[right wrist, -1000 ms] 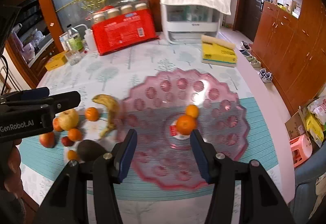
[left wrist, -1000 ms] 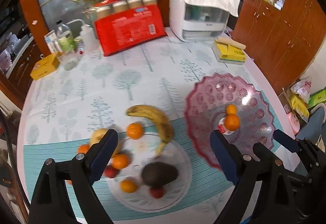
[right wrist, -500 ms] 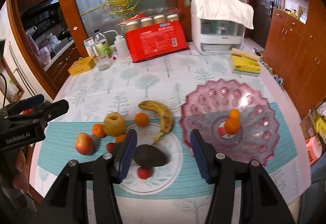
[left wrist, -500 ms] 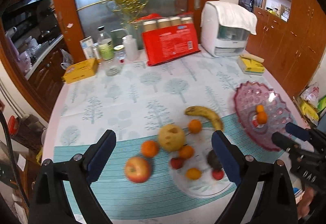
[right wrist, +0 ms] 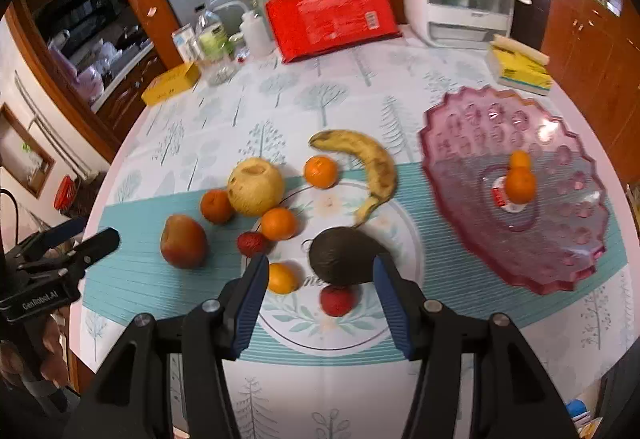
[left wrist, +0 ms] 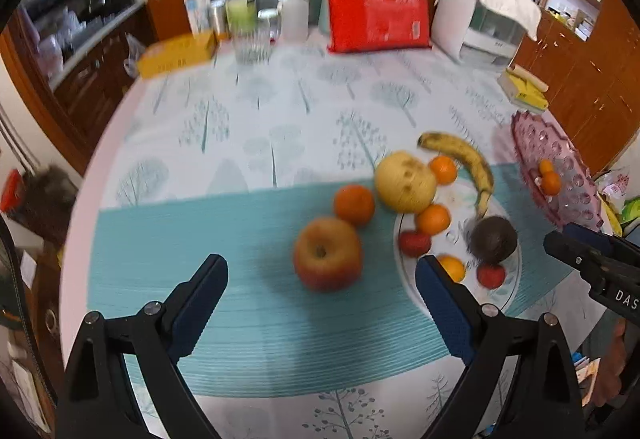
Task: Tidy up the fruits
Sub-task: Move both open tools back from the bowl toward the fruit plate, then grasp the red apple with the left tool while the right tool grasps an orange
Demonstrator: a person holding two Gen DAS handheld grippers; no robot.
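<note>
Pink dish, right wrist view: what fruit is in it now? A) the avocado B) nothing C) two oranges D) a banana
C: two oranges sit near the middle of the pink dish; the banana lies outside it, and the avocado is on the white plate.

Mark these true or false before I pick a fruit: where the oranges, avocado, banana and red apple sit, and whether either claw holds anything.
1. The pink dish holds two oranges. True.
2. The avocado lies in the pink dish. False: it lies on the white plate.
3. The right claw grips the banana. False: open, empty.
4. The red apple sits off the plate, on the teal mat. True.
5. The left claw is empty. True.
</note>
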